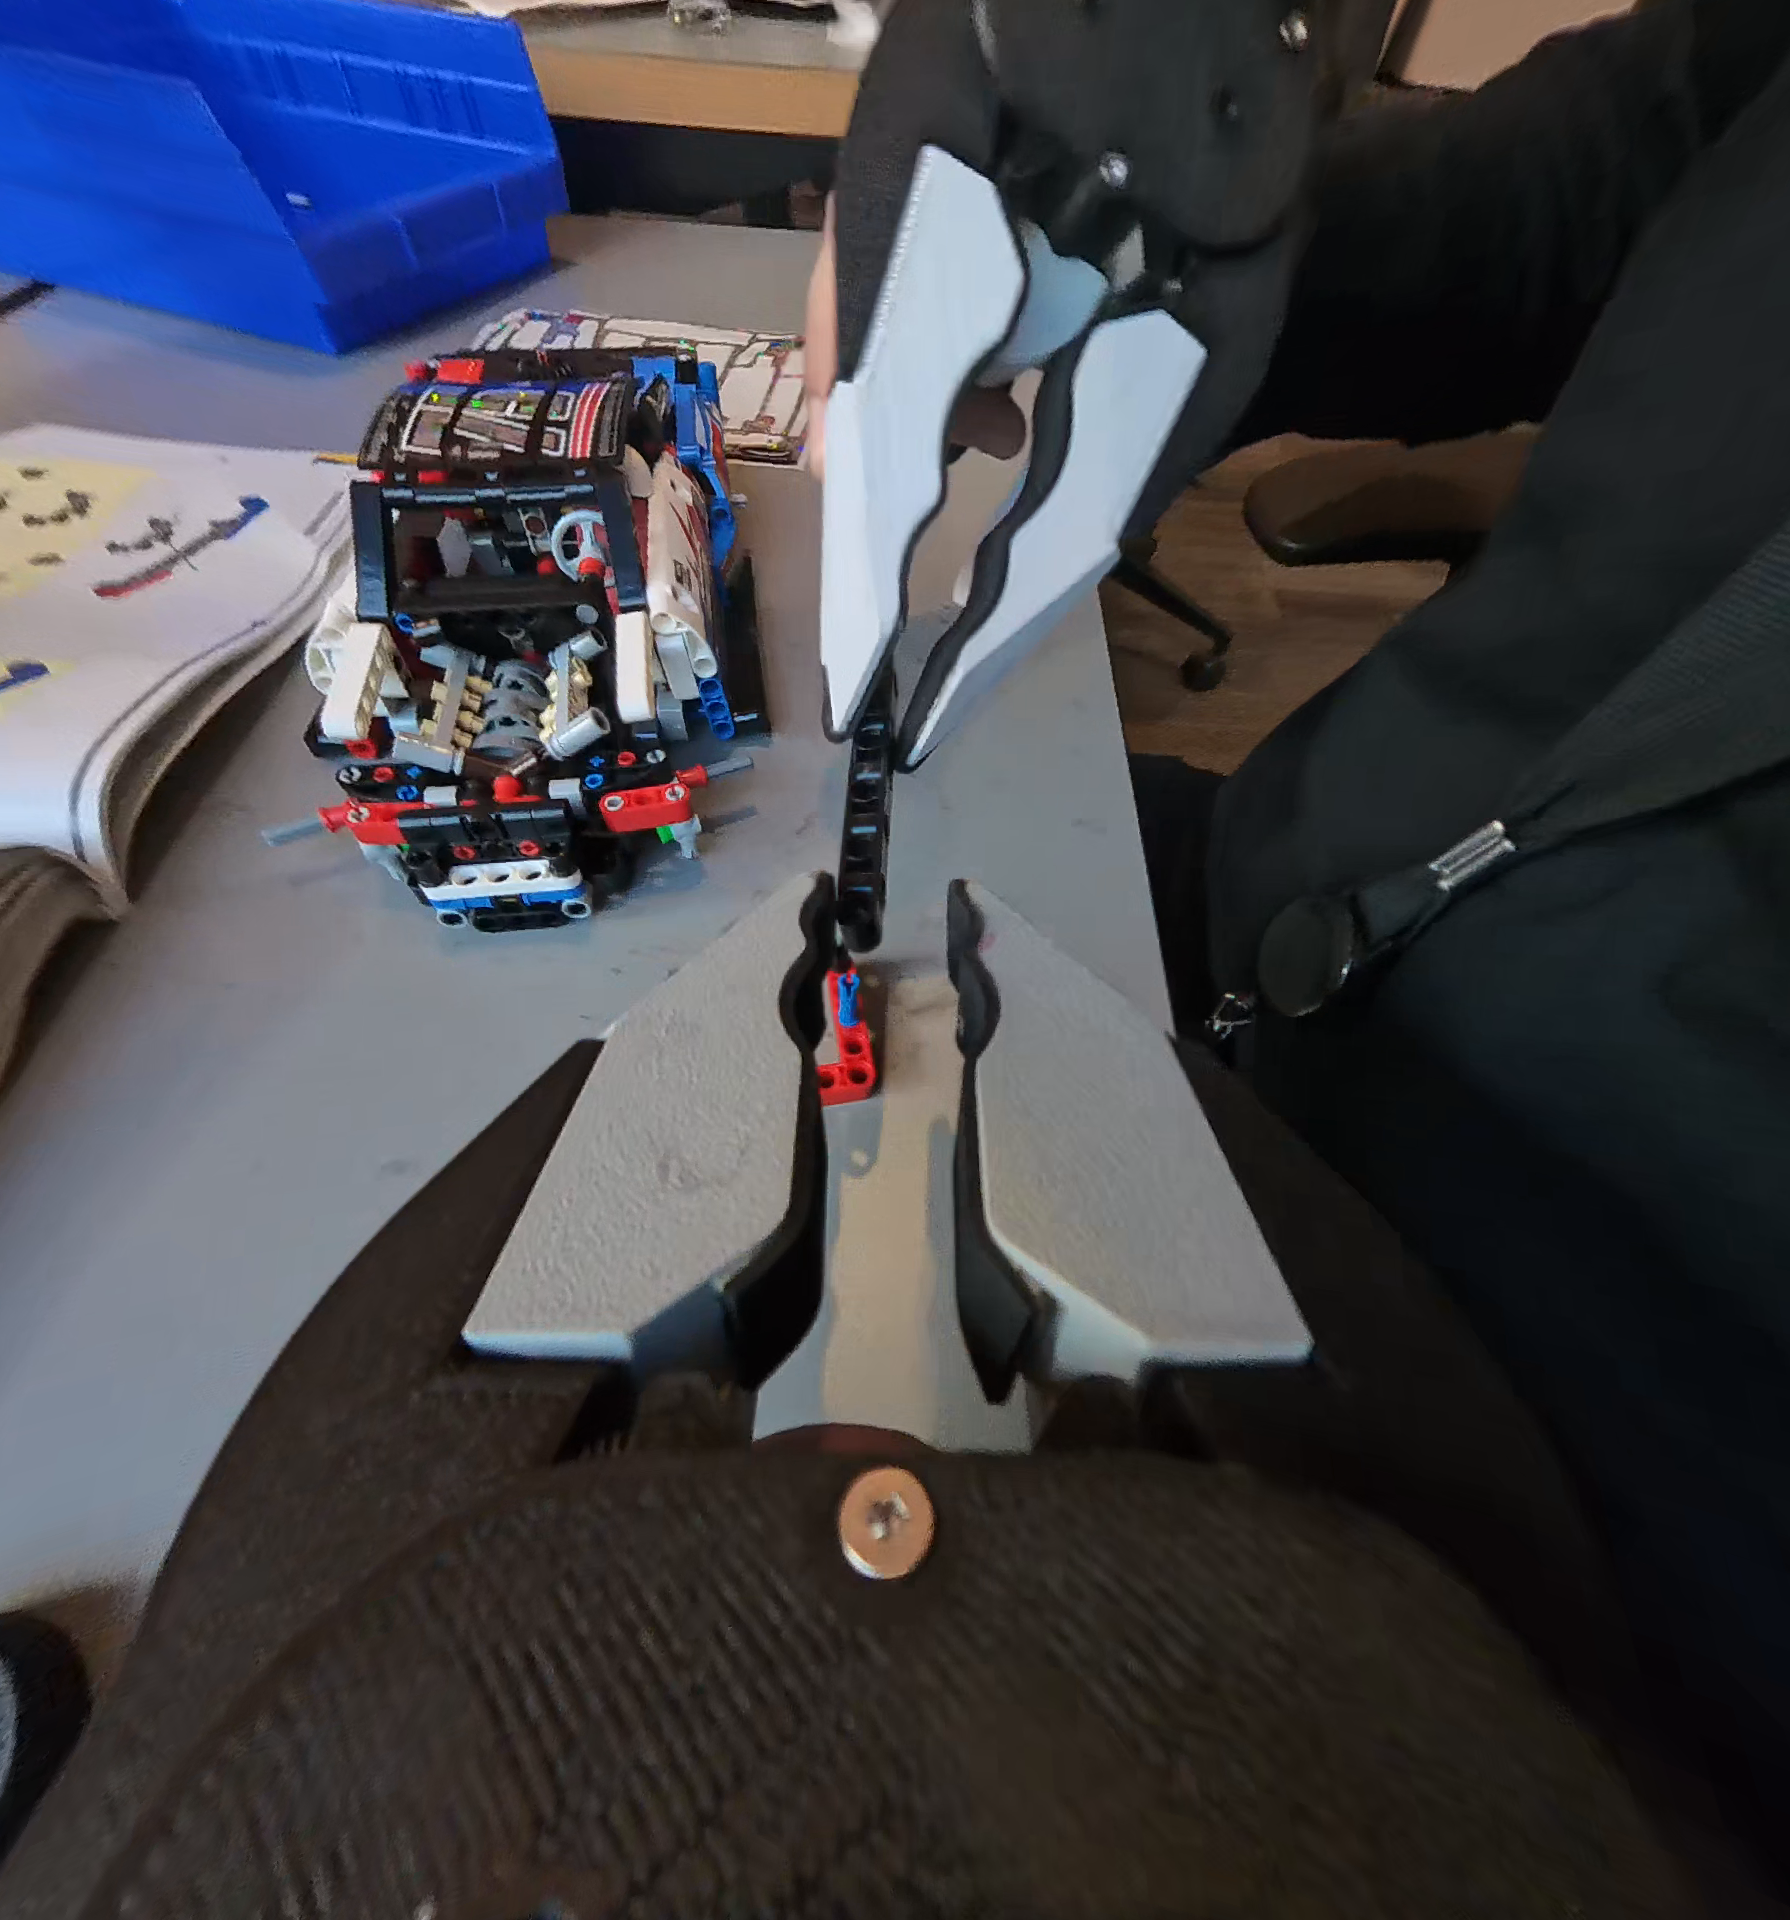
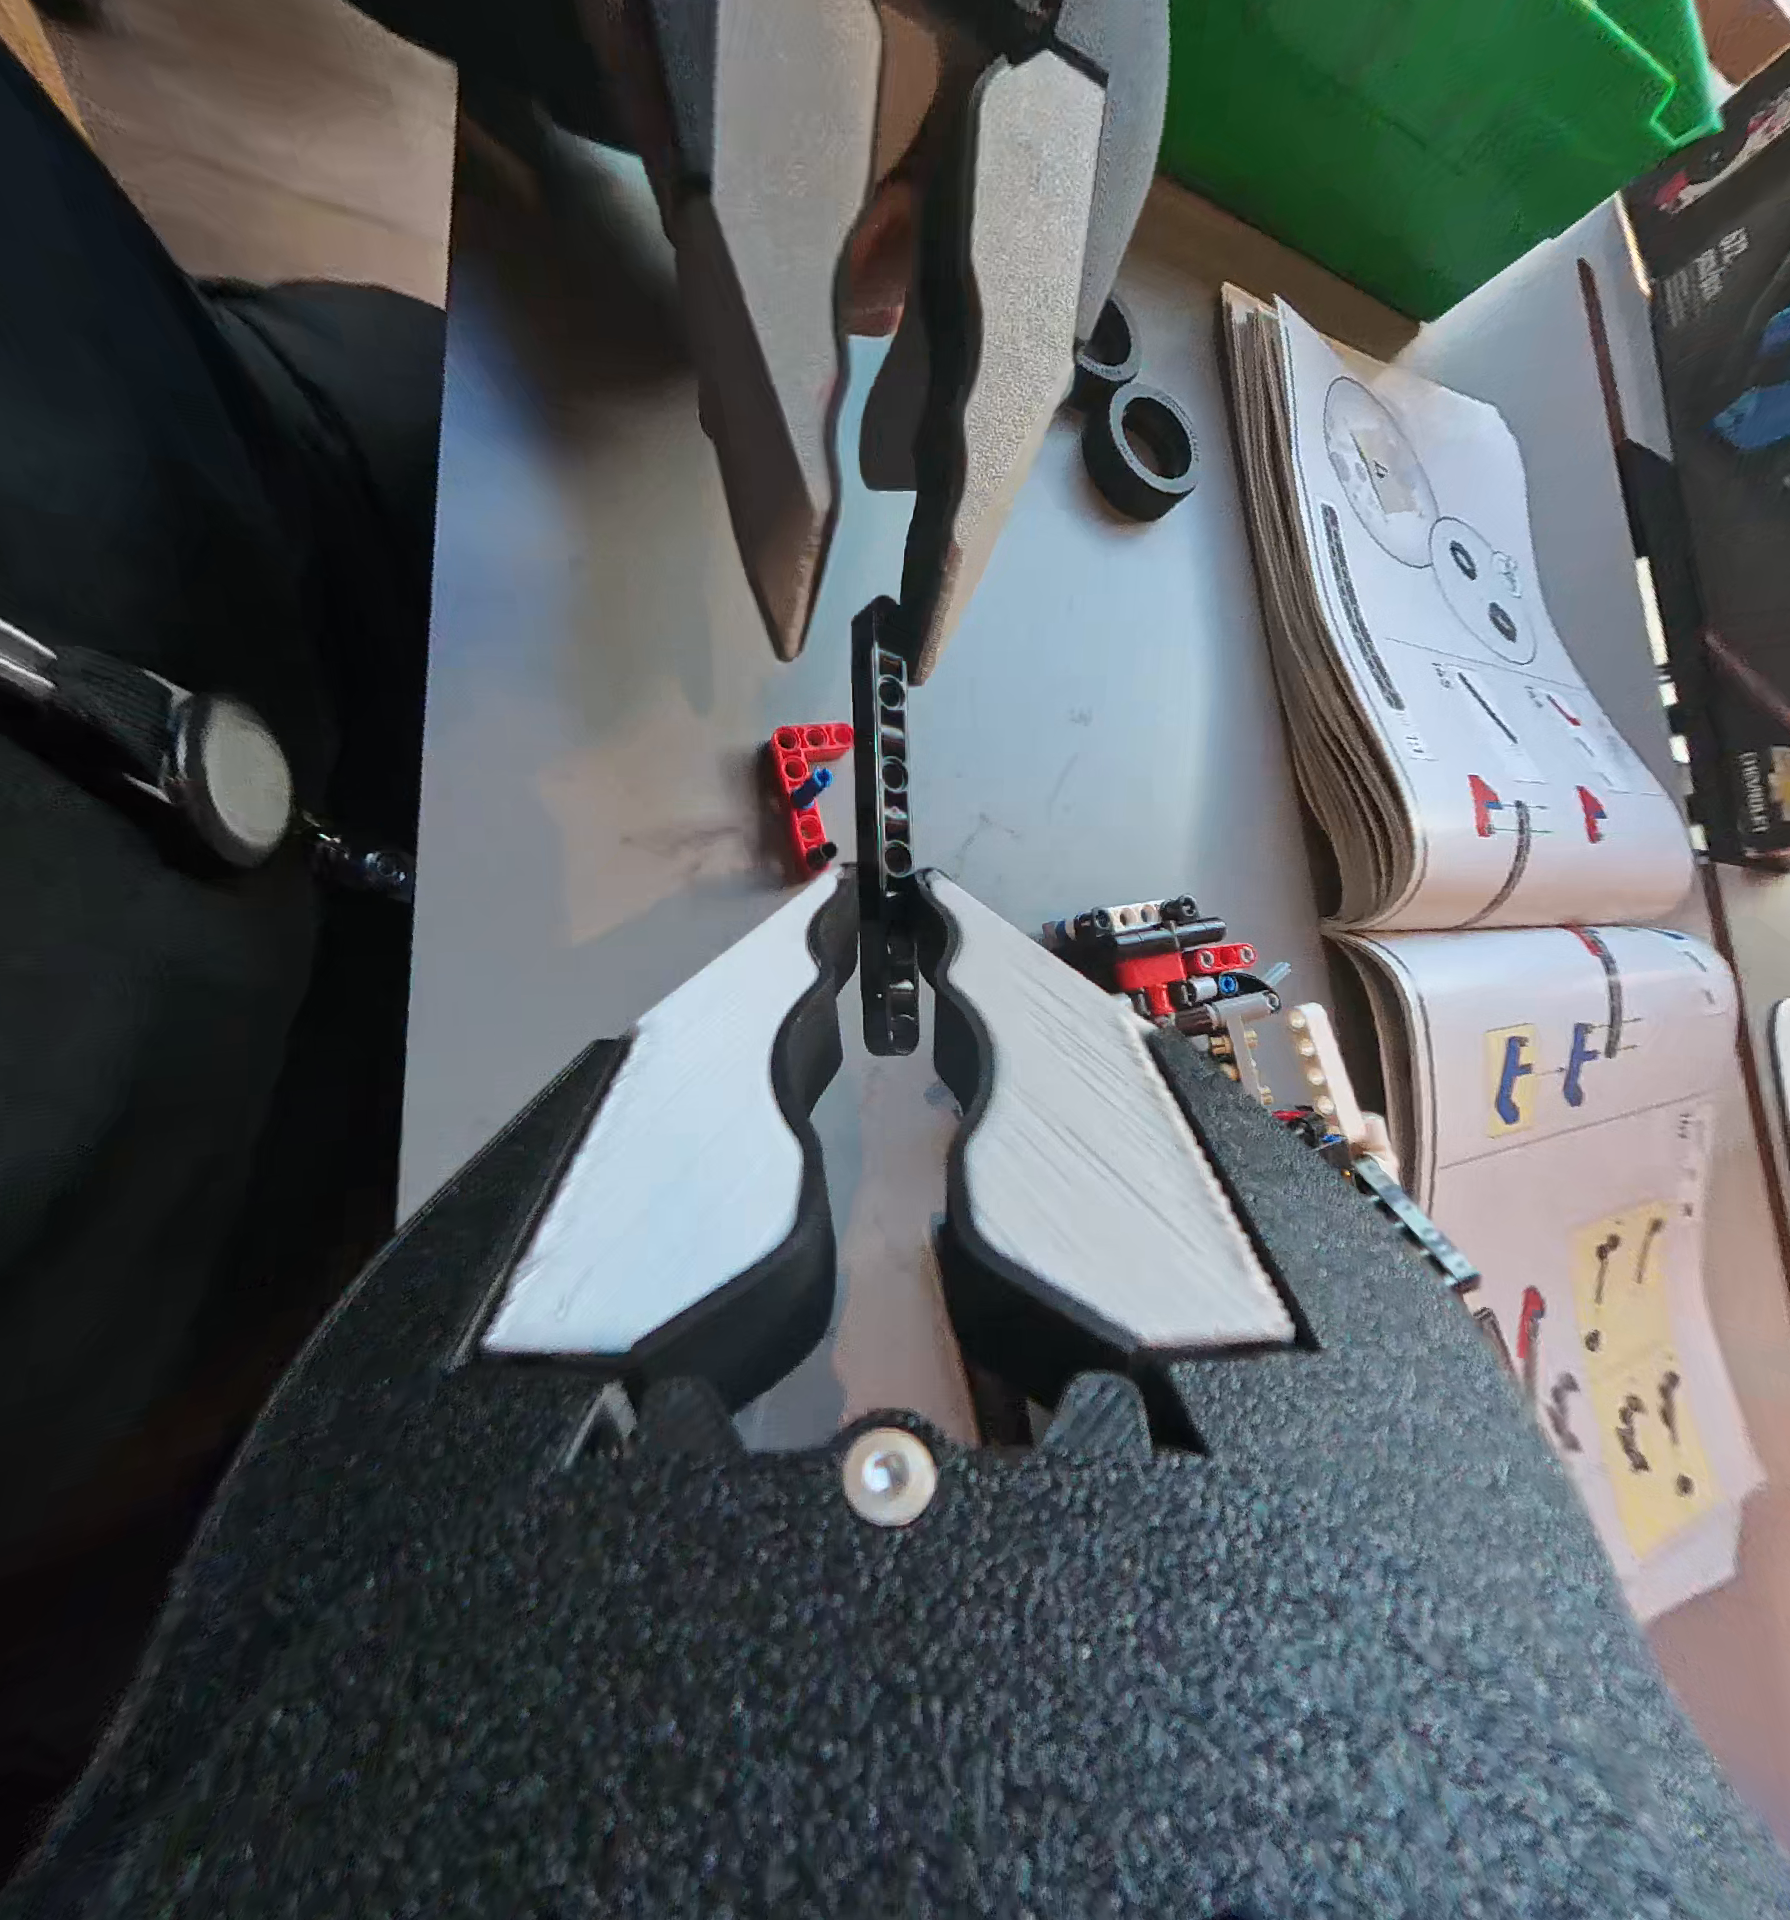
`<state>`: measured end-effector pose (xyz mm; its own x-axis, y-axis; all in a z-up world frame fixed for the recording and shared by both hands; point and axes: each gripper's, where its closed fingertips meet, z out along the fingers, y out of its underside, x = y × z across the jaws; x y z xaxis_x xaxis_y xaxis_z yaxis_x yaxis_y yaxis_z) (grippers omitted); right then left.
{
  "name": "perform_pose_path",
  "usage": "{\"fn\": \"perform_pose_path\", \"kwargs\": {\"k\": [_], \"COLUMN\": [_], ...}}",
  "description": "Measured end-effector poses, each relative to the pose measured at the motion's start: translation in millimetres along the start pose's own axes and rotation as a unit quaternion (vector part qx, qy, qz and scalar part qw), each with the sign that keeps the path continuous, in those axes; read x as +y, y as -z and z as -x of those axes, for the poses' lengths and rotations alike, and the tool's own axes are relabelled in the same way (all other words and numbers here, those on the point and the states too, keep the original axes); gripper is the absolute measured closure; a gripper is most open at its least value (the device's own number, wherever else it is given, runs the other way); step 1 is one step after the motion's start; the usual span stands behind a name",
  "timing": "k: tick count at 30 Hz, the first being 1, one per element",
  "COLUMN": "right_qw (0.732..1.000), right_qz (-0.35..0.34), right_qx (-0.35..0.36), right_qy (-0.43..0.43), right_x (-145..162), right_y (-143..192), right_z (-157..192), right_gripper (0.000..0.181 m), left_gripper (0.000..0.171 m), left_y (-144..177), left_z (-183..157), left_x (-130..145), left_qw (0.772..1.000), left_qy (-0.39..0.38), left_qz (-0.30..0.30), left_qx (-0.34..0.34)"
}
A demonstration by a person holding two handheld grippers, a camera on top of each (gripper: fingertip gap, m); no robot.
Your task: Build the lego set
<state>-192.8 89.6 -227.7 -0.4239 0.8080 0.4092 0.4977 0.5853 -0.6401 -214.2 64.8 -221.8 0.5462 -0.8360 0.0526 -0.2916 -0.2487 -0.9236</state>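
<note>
My right gripper [image 2: 886, 881] is shut on a long black holed beam [image 2: 883, 769] and holds it above the grey table [image 2: 1078, 727]. It also shows in the left wrist view [image 1: 875, 743], gripping the beam [image 1: 863, 842] from above. My left gripper [image 1: 889, 902] is open. The beam's free end sits between its fingertips, close to one finger. The left gripper also shows at the top of the right wrist view [image 2: 858, 657]. A red L-shaped piece with a blue pin [image 1: 849, 1044] lies on the table under the beam; it also shows in the right wrist view [image 2: 803, 790].
The part-built Lego car [image 1: 527, 644] stands to the left, beside an open instruction booklet [image 1: 91, 623]. A blue bin [image 1: 247, 156] and a sticker sheet [image 1: 756, 374] lie behind. Two black tyres [image 2: 1151, 447], a green bin [image 2: 1421, 135] and the set's box [image 2: 1764, 416] are nearby. A person in dark clothes [image 1: 1545, 935] sits at the table edge. There is about 4 cm between the tips of the two grippers.
</note>
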Motion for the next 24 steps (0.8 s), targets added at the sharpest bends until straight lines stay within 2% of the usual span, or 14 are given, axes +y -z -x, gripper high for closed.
{"fn": "perform_pose_path", "kwargs": {"k": [2,11,17,22,24], "right_qw": [1.000,1.000,0.999,0.997,0.994], "right_qz": [0.006,-0.015,-0.028,-0.039,-0.051], "right_qx": [0.005,0.015,0.003,-0.012,-0.025], "right_qy": [0.009,-0.009,-0.040,-0.067,-0.094], "right_x": [1.4,0.3,4.2,5.8,5.5], "right_y": [-1.6,0.3,-1.8,-3.8,-3.5], "right_z": [2.7,0.6,4.7,4.9,3.4], "right_gripper": [0.171,0.171,0.171,0.170,0.170], "left_gripper": [0.166,0.166,0.166,0.166,0.166], "left_y": [-0.4,-0.7,-4.3,-3.8,-3.4], "left_z": [5.4,5.8,4.5,3.6,4.6], "left_x": [3.3,2.5,7.9,6.4,4.9], "left_qw": [1.000,1.000,0.999,0.999,0.999], "left_qy": [0.011,0.009,0.044,0.013,0.024], "left_qz": [0.003,-0.003,0.006,0.019,0.020], "left_qx": [-0.012,-0.024,-0.014,-0.025,-0.023]}}
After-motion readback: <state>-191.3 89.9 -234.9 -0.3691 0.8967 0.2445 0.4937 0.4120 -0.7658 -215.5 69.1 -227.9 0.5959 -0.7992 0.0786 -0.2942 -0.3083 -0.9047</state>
